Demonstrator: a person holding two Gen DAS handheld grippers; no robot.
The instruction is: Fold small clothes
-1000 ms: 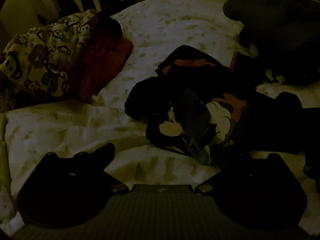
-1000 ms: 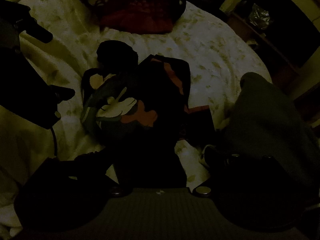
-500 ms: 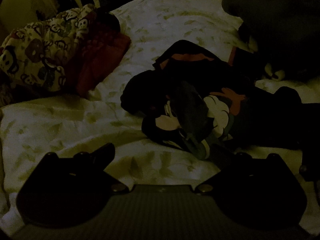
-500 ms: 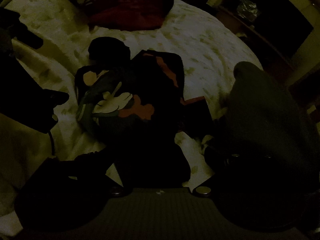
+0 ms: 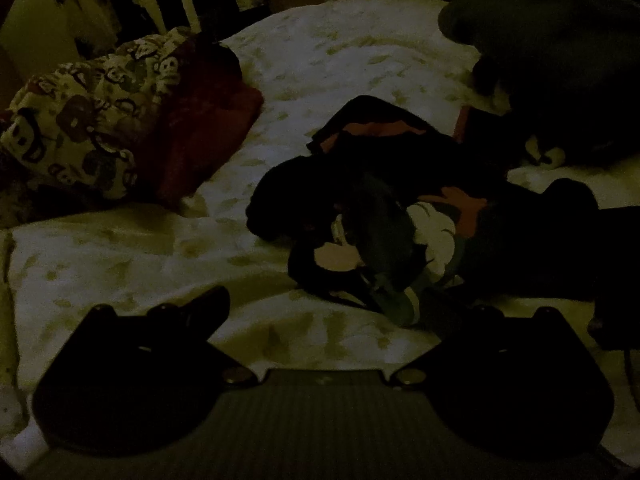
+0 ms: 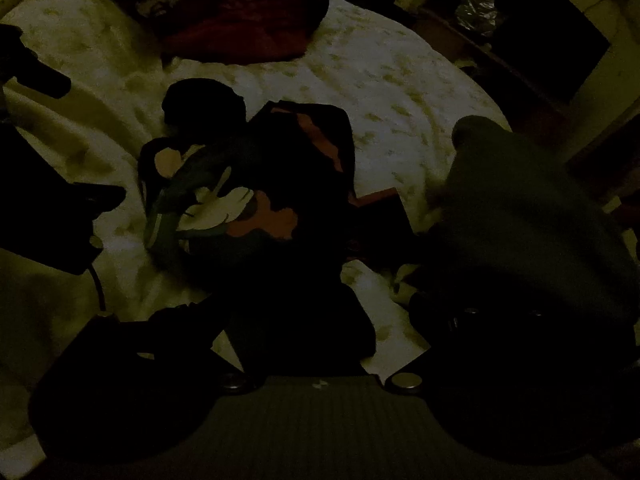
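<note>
A small dark garment with a cartoon print [image 5: 400, 216] lies crumpled on a pale leaf-patterned bedsheet [image 5: 160, 248]. It also shows in the right wrist view [image 6: 256, 208]. My left gripper [image 5: 324, 308] hovers open just short of its near edge, with the right finger close to the cloth. My right gripper [image 6: 320, 312] is open over the garment's dark lower part, and its fingers are hard to make out in the dim light. The left gripper shows at the left of the right wrist view [image 6: 52, 220].
A monkey-print cloth [image 5: 92, 128] lies on a red cushion [image 5: 204, 120] at the back left. A large dark grey garment [image 5: 560, 64] is heaped at the right, also in the right wrist view [image 6: 532, 232]. Dark furniture [image 6: 540, 48] stands beyond the bed.
Both views have shifted slightly. The garment sits a little lower in the left view than half a second ago. Neither gripper has taken hold of anything.
</note>
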